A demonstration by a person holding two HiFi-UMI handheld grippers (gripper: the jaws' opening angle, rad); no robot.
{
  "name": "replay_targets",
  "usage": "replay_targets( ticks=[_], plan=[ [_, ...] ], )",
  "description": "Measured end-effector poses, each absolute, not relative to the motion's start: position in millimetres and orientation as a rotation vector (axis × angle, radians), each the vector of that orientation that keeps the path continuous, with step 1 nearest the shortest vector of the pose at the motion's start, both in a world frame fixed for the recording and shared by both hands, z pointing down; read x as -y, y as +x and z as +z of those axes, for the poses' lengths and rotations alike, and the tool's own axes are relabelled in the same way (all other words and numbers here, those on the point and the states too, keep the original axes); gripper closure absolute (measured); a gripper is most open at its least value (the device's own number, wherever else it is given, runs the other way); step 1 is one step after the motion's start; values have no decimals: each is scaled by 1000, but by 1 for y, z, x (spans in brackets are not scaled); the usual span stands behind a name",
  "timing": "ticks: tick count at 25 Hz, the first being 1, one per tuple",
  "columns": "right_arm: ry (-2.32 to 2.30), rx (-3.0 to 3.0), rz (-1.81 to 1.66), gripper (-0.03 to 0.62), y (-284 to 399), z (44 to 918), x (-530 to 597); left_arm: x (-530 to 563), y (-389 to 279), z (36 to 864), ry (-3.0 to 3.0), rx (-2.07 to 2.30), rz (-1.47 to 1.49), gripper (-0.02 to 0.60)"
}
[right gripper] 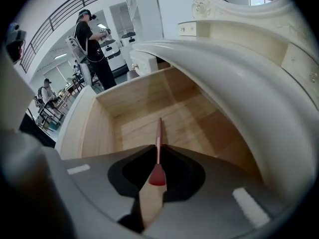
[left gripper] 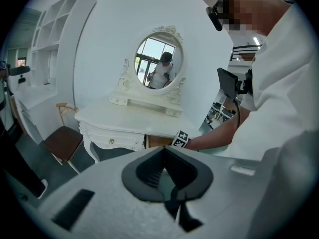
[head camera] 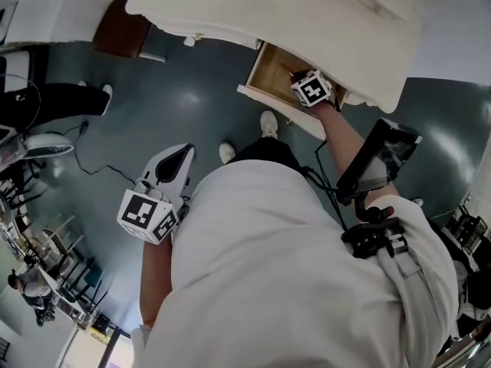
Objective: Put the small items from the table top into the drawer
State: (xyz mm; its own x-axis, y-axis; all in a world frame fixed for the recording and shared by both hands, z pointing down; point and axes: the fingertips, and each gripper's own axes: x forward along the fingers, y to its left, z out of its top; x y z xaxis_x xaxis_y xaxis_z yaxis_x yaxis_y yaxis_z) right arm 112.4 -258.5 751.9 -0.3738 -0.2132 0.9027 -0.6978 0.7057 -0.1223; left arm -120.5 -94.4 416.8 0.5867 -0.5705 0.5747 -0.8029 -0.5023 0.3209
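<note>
The white dressing table [head camera: 291, 10] has its wooden drawer [head camera: 272, 71] pulled open. My right gripper [head camera: 311, 89] reaches into that drawer, its marker cube facing up. In the right gripper view the right gripper [right gripper: 158, 148] is shut on a slim pink stick-like item [right gripper: 159, 133], which points out over the bare drawer floor [right gripper: 144, 121]. My left gripper [head camera: 170, 167] hangs low at the person's side over the floor, away from the table. Its jaws [left gripper: 164, 148] look closed with nothing between them. The table top [left gripper: 134, 118] shows no small items.
A chair with a brown seat [head camera: 123, 27] stands left of the table [left gripper: 62, 141]. An oval mirror [left gripper: 159, 63] stands on the table. A cable [head camera: 100, 171] trails across the grey floor. Other people [right gripper: 92, 39] stand far behind the drawer.
</note>
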Motion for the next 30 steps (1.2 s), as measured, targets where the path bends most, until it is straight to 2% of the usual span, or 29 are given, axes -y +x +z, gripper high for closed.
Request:
replay_targets(
  ticks=[14, 22, 30],
  plan=[
    [625, 1956, 571, 546, 93, 760, 246, 95, -119, 410, 2237, 1093, 567, 580],
    [626, 1967, 561, 522, 116, 782, 278, 134, -94, 430, 2243, 1065, 593, 580],
    [683, 1959, 540, 540, 123, 754, 267, 126, -99, 424, 2310, 1020, 560, 580]
  ],
)
